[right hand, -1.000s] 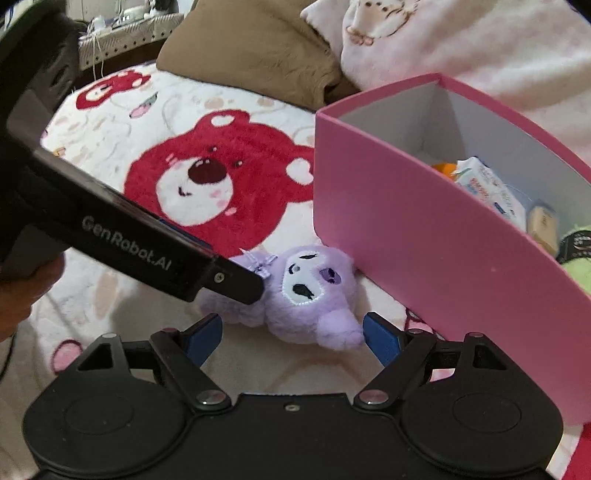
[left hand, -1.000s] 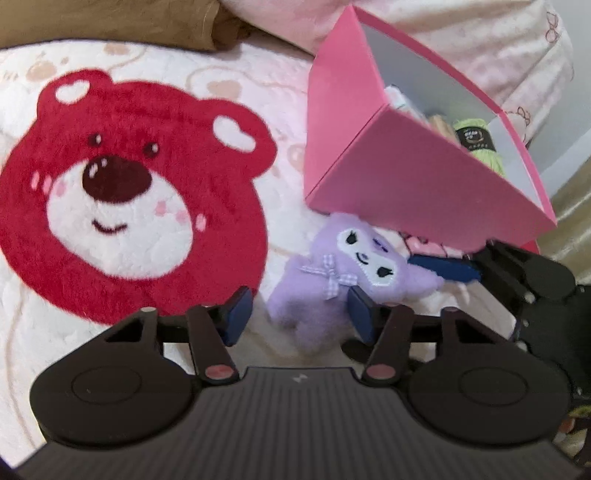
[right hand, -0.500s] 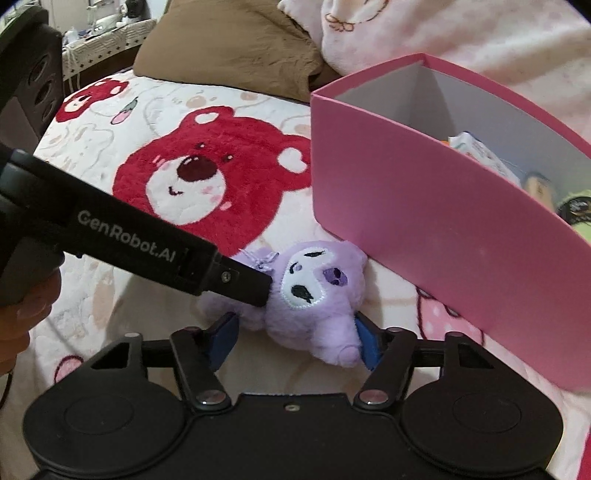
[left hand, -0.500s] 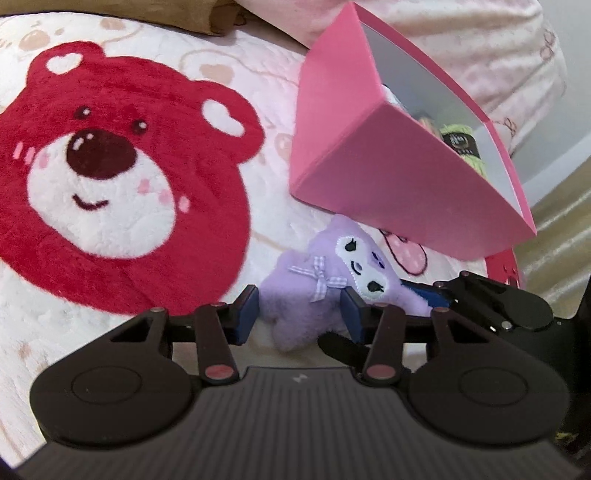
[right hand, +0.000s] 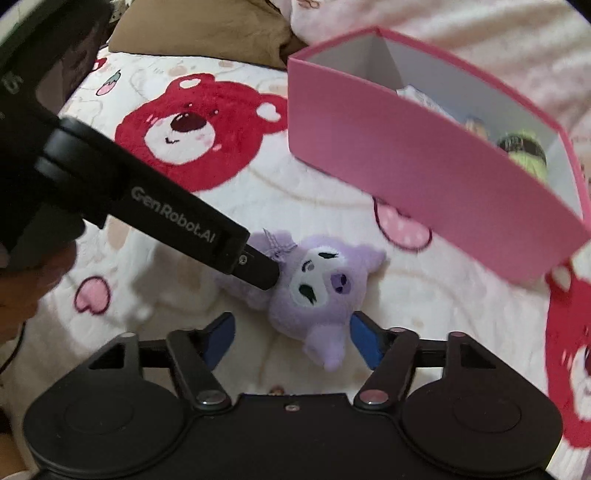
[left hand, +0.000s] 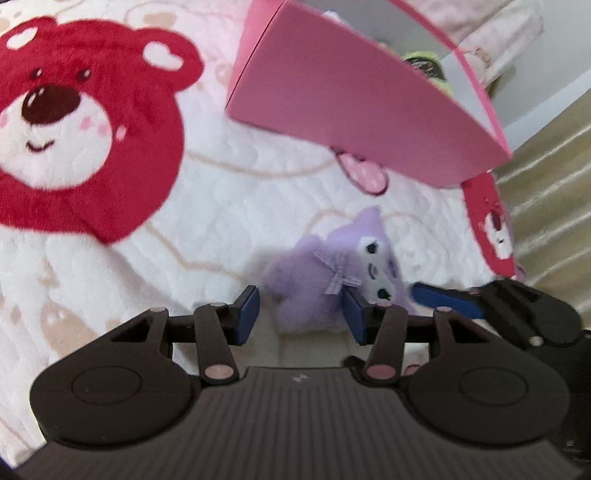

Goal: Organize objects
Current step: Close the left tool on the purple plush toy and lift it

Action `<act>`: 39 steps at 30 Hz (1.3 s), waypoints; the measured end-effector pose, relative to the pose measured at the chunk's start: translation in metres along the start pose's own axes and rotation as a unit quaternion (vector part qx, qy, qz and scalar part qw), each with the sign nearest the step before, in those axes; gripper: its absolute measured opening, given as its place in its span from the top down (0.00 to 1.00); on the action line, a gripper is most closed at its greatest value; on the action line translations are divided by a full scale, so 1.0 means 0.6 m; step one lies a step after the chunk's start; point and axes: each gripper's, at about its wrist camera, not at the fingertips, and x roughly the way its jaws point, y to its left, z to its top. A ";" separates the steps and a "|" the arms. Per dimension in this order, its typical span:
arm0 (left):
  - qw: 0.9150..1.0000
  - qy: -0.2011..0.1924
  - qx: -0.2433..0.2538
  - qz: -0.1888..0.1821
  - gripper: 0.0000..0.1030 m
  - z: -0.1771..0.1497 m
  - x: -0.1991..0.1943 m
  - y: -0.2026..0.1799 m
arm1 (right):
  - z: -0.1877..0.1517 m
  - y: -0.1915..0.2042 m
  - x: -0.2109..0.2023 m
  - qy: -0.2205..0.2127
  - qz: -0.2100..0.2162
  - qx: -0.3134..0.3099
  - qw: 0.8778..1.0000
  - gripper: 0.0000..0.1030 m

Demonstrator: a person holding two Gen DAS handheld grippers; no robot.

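A purple plush toy (left hand: 325,284) with a white face and a checked bow lies on the white bear blanket (left hand: 207,206), also in the right wrist view (right hand: 321,291). My left gripper (left hand: 301,314) straddles its body, its jaws close around it but with a gap on the left side. My right gripper (right hand: 293,338) straddles its head from the other side, jaws open, and shows in the left wrist view (left hand: 447,295). The left gripper's finger (right hand: 258,269) presses the toy's neck. The pink box (right hand: 424,173) stands beyond the toy.
The pink box (left hand: 351,107) holds a green-labelled item (right hand: 524,155) and packets. A red bear print (left hand: 74,122) covers the blanket on the left. A brown cushion (right hand: 199,33) and pink bedding lie behind. The bed edge and a golden curtain (left hand: 550,206) are on the right.
The toy now sits farther from the pink box, nearer both grippers. Both gripper jaws have narrowed around it compared with one second ago. Both views are motion-blurred.
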 end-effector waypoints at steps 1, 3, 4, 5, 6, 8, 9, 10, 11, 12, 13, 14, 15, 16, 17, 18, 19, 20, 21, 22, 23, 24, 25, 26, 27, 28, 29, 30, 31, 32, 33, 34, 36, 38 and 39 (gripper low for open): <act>1.000 -0.003 0.002 0.004 0.51 -0.001 0.000 -0.001 | -0.002 -0.004 -0.003 -0.003 0.003 0.007 1.000 0.20; 1.000 -0.008 0.006 0.006 0.50 0.000 -0.002 -0.003 | -0.003 -0.015 -0.003 -0.009 0.020 0.025 0.999 0.18; 1.000 -0.013 0.005 0.005 0.50 0.002 -0.003 -0.003 | -0.003 -0.020 -0.001 -0.009 0.029 0.036 0.999 0.18; 1.000 -0.016 0.001 0.002 0.50 0.003 -0.003 -0.001 | -0.001 -0.026 0.004 -0.010 0.040 0.049 0.998 0.18; 1.000 -0.016 -0.002 -0.005 0.52 0.004 -0.003 0.002 | 0.000 -0.033 0.010 -0.011 0.057 0.066 0.996 0.18; 1.000 -0.011 -0.001 -0.023 0.55 0.005 0.000 0.003 | 0.001 -0.039 0.024 -0.010 0.074 0.094 0.993 0.18; 0.999 -0.010 -0.002 -0.037 0.55 0.005 0.000 0.002 | 0.002 -0.043 0.032 -0.006 0.074 0.108 0.991 0.18; 0.999 -0.010 -0.006 -0.051 0.56 0.004 0.000 0.002 | 0.003 -0.042 0.036 -0.004 0.069 0.118 0.991 0.18; 0.998 -0.007 -0.006 -0.060 0.58 0.003 0.001 0.000 | 0.003 -0.042 0.037 -0.006 0.069 0.128 0.989 0.18; 0.998 -0.006 -0.005 -0.066 0.58 0.001 0.002 -0.003 | 0.003 -0.042 0.038 -0.008 0.073 0.136 0.988 0.18; 0.998 -0.010 -0.003 -0.068 0.58 -0.001 0.002 -0.007 | 0.002 -0.044 0.041 -0.007 0.074 0.138 0.988 0.18; 0.998 -0.012 0.002 -0.064 0.58 -0.003 0.003 -0.010 | 0.001 -0.045 0.045 -0.004 0.074 0.139 0.988 0.18; 0.998 -0.012 0.005 -0.057 0.59 -0.004 0.004 -0.013 | -0.002 -0.047 0.051 0.001 0.074 0.143 0.987 0.19; 0.999 -0.013 0.007 -0.047 0.59 -0.006 0.006 -0.016 | -0.005 -0.051 0.056 0.003 0.076 0.148 0.986 0.19; 0.999 -0.014 0.008 -0.043 0.61 -0.007 0.007 -0.016 | -0.008 -0.054 0.059 0.001 0.078 0.152 0.985 0.19; 0.999 -0.015 0.007 -0.038 0.63 -0.007 0.007 -0.015 | -0.010 -0.055 0.059 -0.003 0.079 0.151 0.985 0.20; 0.999 -0.016 0.006 -0.032 0.64 -0.007 0.007 -0.015 | -0.010 -0.055 0.059 -0.008 0.078 0.147 0.986 0.20; 0.999 -0.017 0.004 -0.029 0.65 -0.006 0.005 -0.014 | -0.011 -0.056 0.058 -0.014 0.078 0.142 0.987 0.21; 1.000 -0.018 -0.001 -0.026 0.66 -0.005 0.003 -0.011 | -0.012 -0.055 0.058 -0.020 0.077 0.138 0.987 0.25; 1.000 -0.019 -0.006 -0.023 0.66 -0.004 0.002 -0.009 | -0.014 -0.056 0.057 -0.022 0.075 0.133 0.988 0.28; 1.000 -0.019 -0.009 -0.023 0.68 -0.003 0.001 -0.008 | -0.015 -0.056 0.056 -0.023 0.073 0.127 0.989 0.32; 0.999 -0.018 -0.012 -0.024 0.68 -0.003 -0.001 -0.006 | -0.015 -0.054 0.053 -0.025 0.071 0.121 0.990 0.35; 0.999 -0.018 -0.013 -0.025 0.69 -0.003 -0.001 -0.006 | -0.014 -0.053 0.051 -0.025 0.068 0.116 0.991 0.37; 1.000 -0.018 -0.010 -0.023 0.69 -0.003 0.000 -0.008 | -0.014 -0.051 0.050 -0.023 0.063 0.114 0.991 0.39; 1.000 -0.019 -0.005 -0.020 0.70 -0.003 0.001 -0.010 | -0.013 -0.049 0.049 -0.019 0.057 0.113 0.992 0.42; 1.000 -0.019 0.000 -0.016 0.70 -0.003 0.001 -0.013 | -0.013 -0.047 0.048 -0.015 0.049 0.112 0.992 0.43; 1.000 -0.020 0.005 -0.011 0.71 -0.004 0.001 -0.016 | -0.012 -0.042 0.048 -0.012 0.041 0.108 0.993 0.46; 1.000 -0.021 0.010 -0.006 0.71 -0.004 0.001 -0.020 | -0.010 -0.037 0.048 -0.007 0.023 0.100 0.995 0.53; 1.000 -0.018 0.016 -0.004 0.71 -0.005 0.000 -0.024 | -0.011 -0.034 0.046 -0.005 0.015 0.094 0.995 0.53; 1.000 -0.016 0.017 -0.003 0.71 -0.006 -0.001 -0.027 | -0.011 -0.032 0.044 -0.002 0.013 0.093 0.996 0.53; 1.000 -0.017 0.018 -0.002 0.71 -0.006 -0.004 -0.030 | -0.011 -0.033 0.042 -0.001 0.012 0.096 0.995 0.53; 0.999 -0.020 0.025 -0.002 0.71 -0.008 -0.007 -0.034 | -0.011 -0.034 0.038 0.000 0.012 0.100 0.995 0.53; 0.999 -0.022 0.037 -0.001 0.71 -0.011 -0.013 -0.044 | -0.012 -0.035 0.030 0.002 0.009 0.104 0.994 0.53; 0.999 -0.020 0.043 -0.002 0.71 -0.013 -0.020 -0.056 | -0.015 -0.033 0.018 0.003 0.002 0.102 0.995 0.53; 0.999 -0.019 0.046 -0.002 0.71 -0.014 -0.024 -0.062 | -0.016 -0.032 0.012 0.003 0.000 0.100 0.995 0.53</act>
